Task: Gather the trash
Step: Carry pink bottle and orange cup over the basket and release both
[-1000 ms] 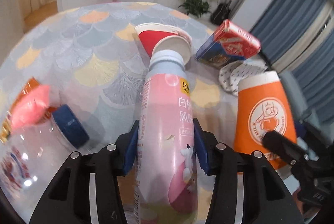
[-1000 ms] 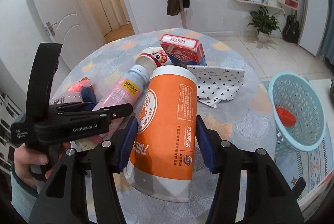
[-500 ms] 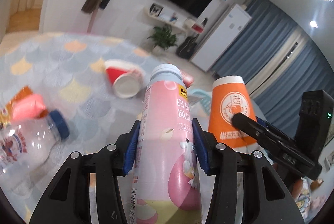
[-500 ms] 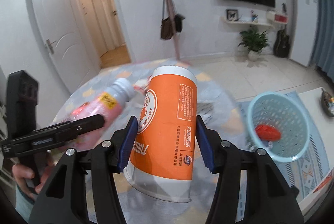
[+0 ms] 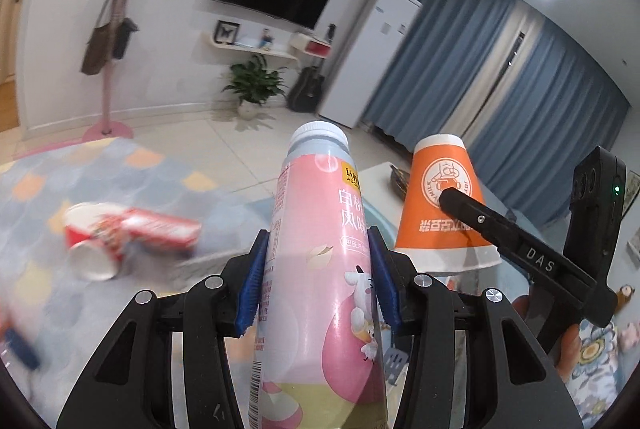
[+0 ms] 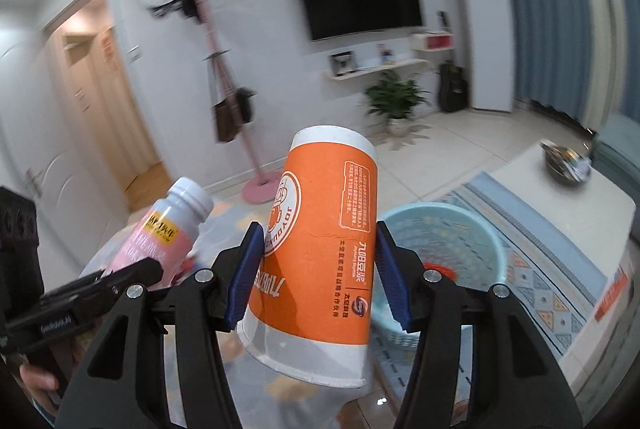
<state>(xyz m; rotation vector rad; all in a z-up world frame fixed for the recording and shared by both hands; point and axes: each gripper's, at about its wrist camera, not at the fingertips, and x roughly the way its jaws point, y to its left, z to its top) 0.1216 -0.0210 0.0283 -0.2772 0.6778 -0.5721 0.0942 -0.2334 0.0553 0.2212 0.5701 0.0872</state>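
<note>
Up in the air, the left gripper (image 5: 318, 283) was clamped on the pink bottle (image 5: 320, 269), its blue pads pressed to either side of the body and the white cap pointing away. Just beside it, the right gripper (image 6: 318, 271) was clenched around the orange paper cup (image 6: 320, 249), held upside down with its open rim toward the camera. Beyond the cup a light blue basket (image 6: 472, 229) stood on the floor, while a red cup (image 5: 90, 241) and a red box (image 5: 160, 229) lay blurred on the table (image 5: 52, 185).
</note>
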